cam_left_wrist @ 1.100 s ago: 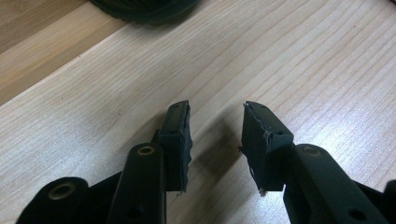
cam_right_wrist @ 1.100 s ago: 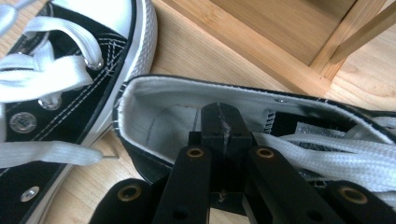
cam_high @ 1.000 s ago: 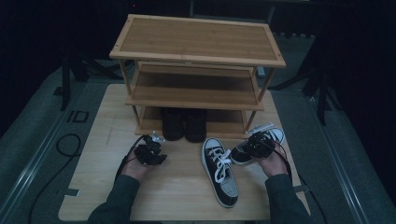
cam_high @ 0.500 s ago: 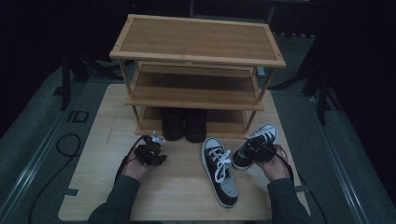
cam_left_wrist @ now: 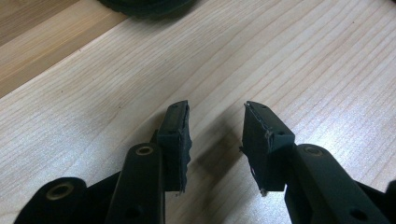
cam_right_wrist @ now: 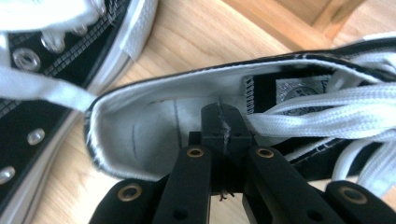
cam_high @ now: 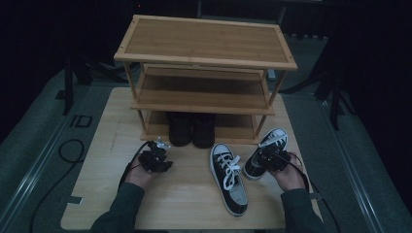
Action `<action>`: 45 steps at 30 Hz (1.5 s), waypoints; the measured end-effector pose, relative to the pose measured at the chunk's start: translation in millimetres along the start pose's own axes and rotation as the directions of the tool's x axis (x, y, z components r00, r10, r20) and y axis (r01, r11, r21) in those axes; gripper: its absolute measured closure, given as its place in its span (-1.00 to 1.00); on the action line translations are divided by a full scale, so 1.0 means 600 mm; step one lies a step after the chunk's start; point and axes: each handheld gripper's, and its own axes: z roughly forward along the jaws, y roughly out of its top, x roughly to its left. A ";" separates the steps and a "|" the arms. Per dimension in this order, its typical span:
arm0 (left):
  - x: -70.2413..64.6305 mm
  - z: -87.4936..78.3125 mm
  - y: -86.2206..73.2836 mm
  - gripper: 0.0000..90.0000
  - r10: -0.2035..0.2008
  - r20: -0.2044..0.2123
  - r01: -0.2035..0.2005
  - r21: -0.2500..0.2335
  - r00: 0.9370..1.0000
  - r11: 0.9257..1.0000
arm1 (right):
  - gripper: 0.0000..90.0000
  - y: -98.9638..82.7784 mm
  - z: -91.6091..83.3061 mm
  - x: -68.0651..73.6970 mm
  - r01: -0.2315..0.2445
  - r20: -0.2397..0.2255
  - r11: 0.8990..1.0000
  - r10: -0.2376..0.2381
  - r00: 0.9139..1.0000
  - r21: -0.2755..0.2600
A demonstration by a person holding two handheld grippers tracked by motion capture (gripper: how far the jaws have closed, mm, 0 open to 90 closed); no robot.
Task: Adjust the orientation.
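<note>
So we've got the sneaker (cam_high: pixel 266 153) pinched by its side wall at about 4 o'clock on the tabletop (cam_high: pixel 194 204), toe aimed at the shoe rack (cam_high: pixel 204 53). That's probably for shelving it. Its mate (cam_high: pixel 229 179) lies just beside, at 9 o'clock. The right gripper (cam_right_wrist: pixel 223 135) view shows jaws pressed together on the collar (cam_right_wrist: pixel 140 135). The left gripper (cam_left_wrist: pixel 215 135) view shows jaws spread, empty. Black boots (cam_high: pixel 192 128) sit under the rack.
</note>
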 end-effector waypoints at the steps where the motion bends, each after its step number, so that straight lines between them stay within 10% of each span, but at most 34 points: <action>1: 0.000 0.000 0.000 0.37 0.000 0.000 0.000 0.000 1.000 1.000 | 1.00 -0.002 -0.002 0.000 0.001 0.005 1.000 -0.001 1.000 -0.003; 28: -0.005 0.005 0.001 0.37 0.007 0.006 -0.007 0.006 1.000 1.000 | 1.00 -0.086 -0.061 -0.058 -0.129 0.132 0.992 0.127 0.983 0.009; 45: -0.009 0.007 0.004 0.36 0.011 0.009 -0.011 0.003 1.000 1.000 | 0.69 -0.087 -0.096 -0.062 -0.160 0.167 0.983 0.174 0.971 -0.092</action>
